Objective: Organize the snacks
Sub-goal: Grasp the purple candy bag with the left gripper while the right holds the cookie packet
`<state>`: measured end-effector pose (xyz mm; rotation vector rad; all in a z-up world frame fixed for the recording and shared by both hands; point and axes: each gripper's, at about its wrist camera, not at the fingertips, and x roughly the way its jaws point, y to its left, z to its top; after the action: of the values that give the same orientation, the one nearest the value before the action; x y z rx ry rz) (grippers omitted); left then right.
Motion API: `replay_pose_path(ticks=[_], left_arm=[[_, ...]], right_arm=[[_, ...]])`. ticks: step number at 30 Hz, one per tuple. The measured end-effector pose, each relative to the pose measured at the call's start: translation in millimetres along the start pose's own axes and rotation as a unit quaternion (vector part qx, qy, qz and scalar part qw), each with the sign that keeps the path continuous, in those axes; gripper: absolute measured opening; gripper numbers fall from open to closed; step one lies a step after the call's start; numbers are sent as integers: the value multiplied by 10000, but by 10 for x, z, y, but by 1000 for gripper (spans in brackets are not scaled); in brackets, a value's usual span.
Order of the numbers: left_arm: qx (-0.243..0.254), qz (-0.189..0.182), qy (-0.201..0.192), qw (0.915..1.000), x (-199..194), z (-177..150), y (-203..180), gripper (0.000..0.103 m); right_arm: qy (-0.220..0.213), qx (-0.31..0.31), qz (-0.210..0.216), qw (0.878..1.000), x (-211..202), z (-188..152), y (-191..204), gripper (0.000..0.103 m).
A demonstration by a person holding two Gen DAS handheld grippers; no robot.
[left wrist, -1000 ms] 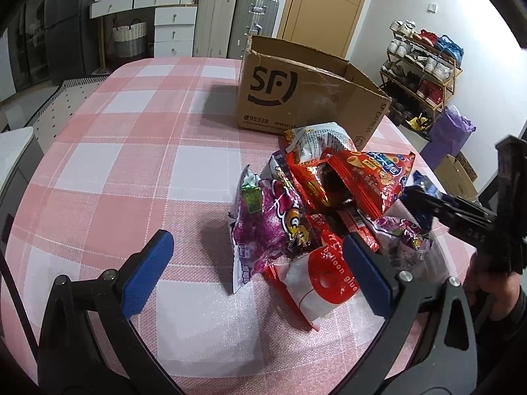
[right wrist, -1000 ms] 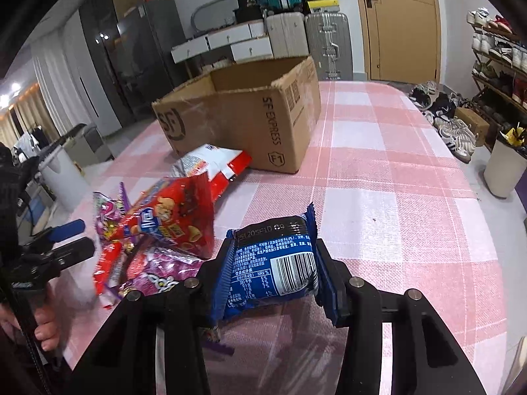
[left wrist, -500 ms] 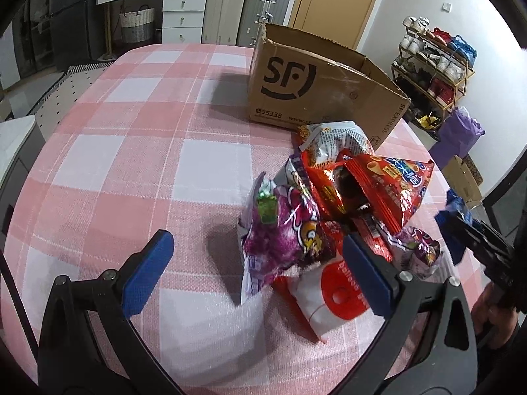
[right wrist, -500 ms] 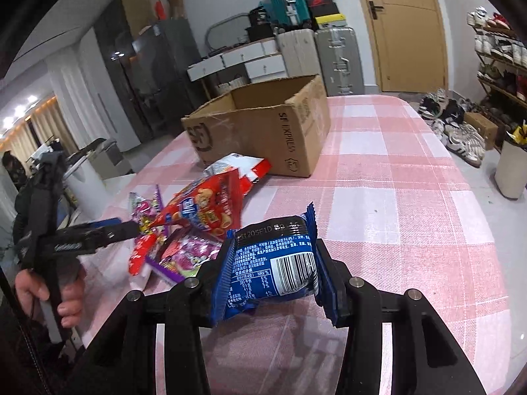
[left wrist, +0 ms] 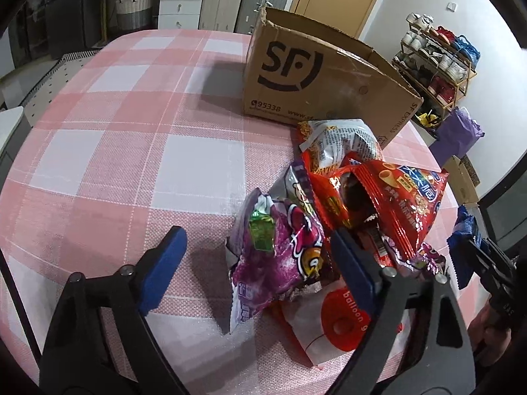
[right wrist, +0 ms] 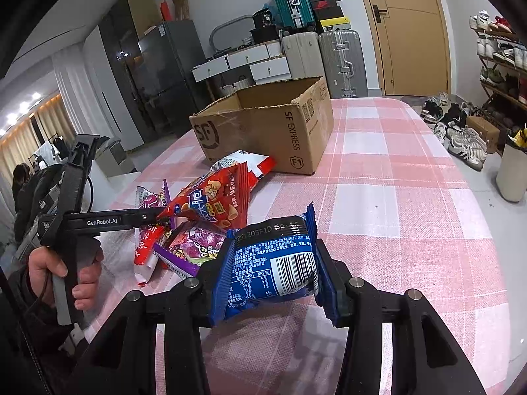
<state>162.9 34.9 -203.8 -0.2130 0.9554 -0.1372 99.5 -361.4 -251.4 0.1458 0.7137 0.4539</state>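
Note:
A pile of snack packets lies on the pink checked tablecloth [left wrist: 131, 151]. A purple packet [left wrist: 280, 256] stands between the open jaws of my left gripper [left wrist: 260, 260]. Behind it are a red packet [left wrist: 388, 204], a white and red packet [left wrist: 342, 141] and a white packet with a red ring [left wrist: 332, 322]. My right gripper [right wrist: 268, 273] is shut on a blue packet [right wrist: 273, 266] and holds it above the table; it also shows in the left wrist view [left wrist: 464, 247]. An open SF cardboard box [right wrist: 263, 125] stands behind the pile.
Suitcases [right wrist: 342, 62] and white drawers [right wrist: 243, 62] stand past the far end of the table. A shoe rack [left wrist: 438, 56] and a purple bag [left wrist: 461, 131] are on the right side. A wooden door [right wrist: 415, 29] is at the back.
My left gripper has moved forward to the pile, so the purple packet now sits between its jaws. My right gripper has lifted the blue packet higher and away from the pile.

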Motion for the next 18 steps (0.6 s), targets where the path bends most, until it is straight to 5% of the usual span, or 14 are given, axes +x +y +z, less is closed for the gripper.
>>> replay_pose_path(ticks=[5,9,18], left_arm=[[-72,-99,-9,9999,-21,-2,67,75],[-20,-315,21,9995,-28,-13,106,46],[-9,-486,-119,9987,-106,-28,196,30]], right_arm=[[5,-30,-14,10000,2,3,12,46],[7,-26,-37,10000,-12,8,20,46],[-55,-124,-125,9998,-87,50,69,46]])
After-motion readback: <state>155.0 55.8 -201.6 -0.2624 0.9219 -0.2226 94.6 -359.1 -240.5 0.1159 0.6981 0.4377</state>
